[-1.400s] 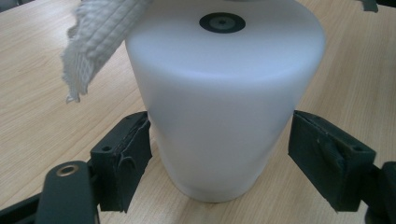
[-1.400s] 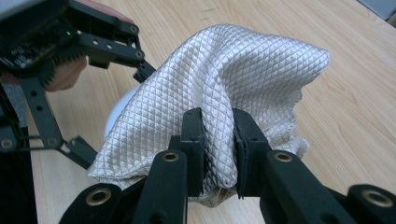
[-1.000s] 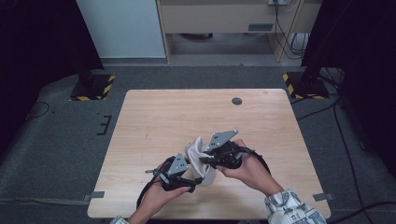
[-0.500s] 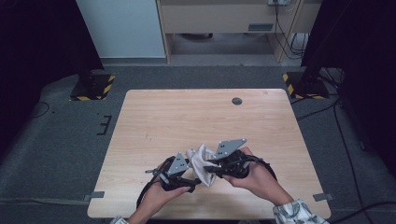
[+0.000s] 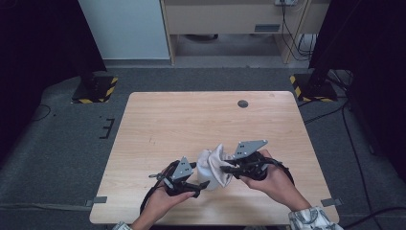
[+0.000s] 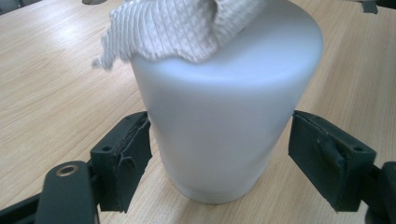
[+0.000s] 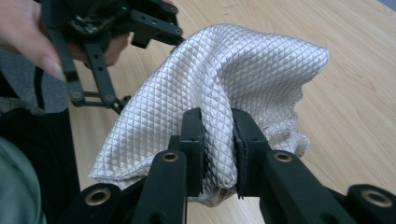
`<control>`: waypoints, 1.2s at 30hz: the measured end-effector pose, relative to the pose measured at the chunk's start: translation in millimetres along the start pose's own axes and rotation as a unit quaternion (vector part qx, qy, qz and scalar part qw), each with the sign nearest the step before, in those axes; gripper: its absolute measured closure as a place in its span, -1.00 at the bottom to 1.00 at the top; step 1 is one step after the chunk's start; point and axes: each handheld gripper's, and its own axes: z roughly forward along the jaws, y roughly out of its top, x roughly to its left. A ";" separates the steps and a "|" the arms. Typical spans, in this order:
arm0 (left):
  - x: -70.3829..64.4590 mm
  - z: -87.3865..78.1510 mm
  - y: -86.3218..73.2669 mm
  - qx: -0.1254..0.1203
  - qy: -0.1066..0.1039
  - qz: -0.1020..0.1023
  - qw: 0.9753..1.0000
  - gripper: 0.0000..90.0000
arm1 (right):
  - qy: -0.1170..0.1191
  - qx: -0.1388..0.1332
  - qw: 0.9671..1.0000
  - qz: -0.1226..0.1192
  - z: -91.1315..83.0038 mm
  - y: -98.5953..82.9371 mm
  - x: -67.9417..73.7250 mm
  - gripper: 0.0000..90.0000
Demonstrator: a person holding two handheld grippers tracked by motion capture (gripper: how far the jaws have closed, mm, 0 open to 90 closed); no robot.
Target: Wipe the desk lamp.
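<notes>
Cloth (image 5: 216,160) and cup (image 5: 210,178) sit together near the front edge of the tabletop (image 5: 191,120) in the high view, between the two hands. The left gripper (image 5: 190,176) comes in low at the cup's side while the right gripper (image 5: 225,167) meets the cloth from the other side, an arrangement that looks meant for wiping: one side steadies, the other works the fabric. The wood is pale, bare but for a small dark disc (image 5: 242,103) near the far edge. Grey carpet surrounds it, with two black stands (image 5: 93,84) on hazard-striped bases and a beige cabinet (image 5: 230,19) behind.

In the left gripper view, the white cup (image 6: 224,116) stands mouth-down on the wood grain, and the left gripper (image 6: 219,154) has its jaws spread to either side. One pad (image 6: 128,154) lies at the wall; the other stands apart, so the cup is bracketed rather than clamped. The cloth (image 6: 177,28) drapes over the cup's upturned base.

In the right gripper view, the right gripper (image 7: 218,149) is pressed together on a fold of the quilted cloth (image 7: 233,79), pinching it so the fabric bunches upward. The other gripper (image 7: 107,32) shows beyond it, upper left.
</notes>
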 end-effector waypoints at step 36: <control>-0.2 0.4 0.1 0.000 0.002 0.002 1.000 -0.54 | -0.004 -0.008 0.997 0.082 23.3 -23.0 -42.1 0.70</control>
